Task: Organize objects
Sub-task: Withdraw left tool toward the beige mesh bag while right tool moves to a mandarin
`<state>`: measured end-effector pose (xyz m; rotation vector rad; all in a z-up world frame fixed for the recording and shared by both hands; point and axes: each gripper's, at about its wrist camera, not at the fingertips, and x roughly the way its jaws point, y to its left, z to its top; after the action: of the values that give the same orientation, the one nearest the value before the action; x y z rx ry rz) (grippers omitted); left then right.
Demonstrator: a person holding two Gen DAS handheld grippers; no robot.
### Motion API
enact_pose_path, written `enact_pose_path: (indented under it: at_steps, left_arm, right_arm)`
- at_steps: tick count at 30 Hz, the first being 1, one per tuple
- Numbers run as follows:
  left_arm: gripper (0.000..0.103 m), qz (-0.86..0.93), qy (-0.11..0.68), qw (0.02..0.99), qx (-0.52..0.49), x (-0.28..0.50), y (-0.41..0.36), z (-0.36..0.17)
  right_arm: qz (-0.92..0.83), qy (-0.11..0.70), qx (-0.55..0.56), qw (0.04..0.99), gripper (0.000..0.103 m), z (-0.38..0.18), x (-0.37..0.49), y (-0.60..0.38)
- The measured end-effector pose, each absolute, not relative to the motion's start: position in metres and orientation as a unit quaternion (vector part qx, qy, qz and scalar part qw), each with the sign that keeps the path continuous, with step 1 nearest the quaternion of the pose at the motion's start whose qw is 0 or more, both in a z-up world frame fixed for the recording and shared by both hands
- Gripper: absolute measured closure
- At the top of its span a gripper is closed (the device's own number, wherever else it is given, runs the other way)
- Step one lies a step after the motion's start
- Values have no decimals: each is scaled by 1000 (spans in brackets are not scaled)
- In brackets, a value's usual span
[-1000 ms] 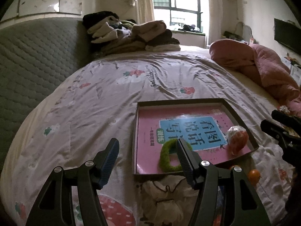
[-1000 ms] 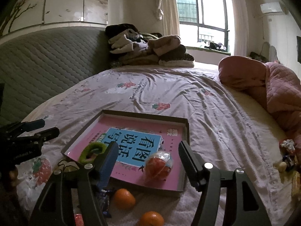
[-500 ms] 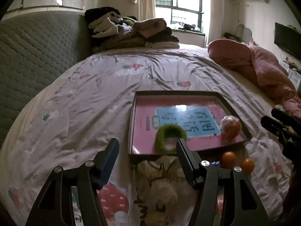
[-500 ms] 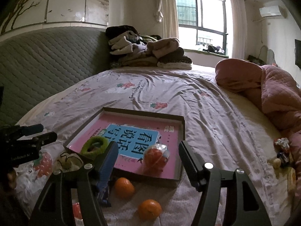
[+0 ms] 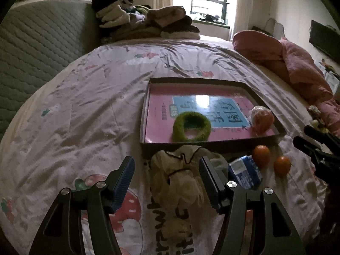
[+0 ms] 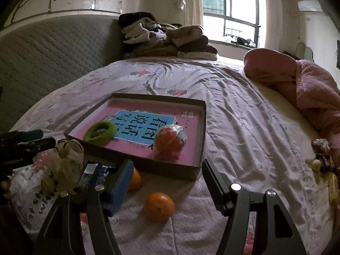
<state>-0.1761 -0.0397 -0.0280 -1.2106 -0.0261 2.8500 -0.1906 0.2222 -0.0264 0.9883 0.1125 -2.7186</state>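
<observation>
Lying on the bed, one tray [image 6: 200, 131] holds one green ring [image 6: 99, 132] and one wrapped orange [image 6: 169, 141]; two oranges [image 6: 159, 206] sit just before it. Left gripper [image 5: 167, 178] and right gripper [image 6: 165, 182] both gape, empty.

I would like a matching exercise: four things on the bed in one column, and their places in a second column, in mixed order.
Things:
1. green fuzzy ring
2. cream mesh pouch
3. loose orange
4. folded clothes pile

Places:
A. on the sheet between the right gripper fingers
B. far end of the bed, by the headboard
C. inside the tray
D. just outside the tray's near edge, before the left gripper

Pairs: 1-C, 2-D, 3-A, 4-B
</observation>
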Motion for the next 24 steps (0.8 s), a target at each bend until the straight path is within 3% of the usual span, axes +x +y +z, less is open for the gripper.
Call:
enact_pose_path:
  at_steps: [24]
  left_arm:
    - [39, 903, -1, 33, -428, -187, -41, -50]
  right_arm:
    - [-913, 74, 369, 156, 37, -46, -180, 205]
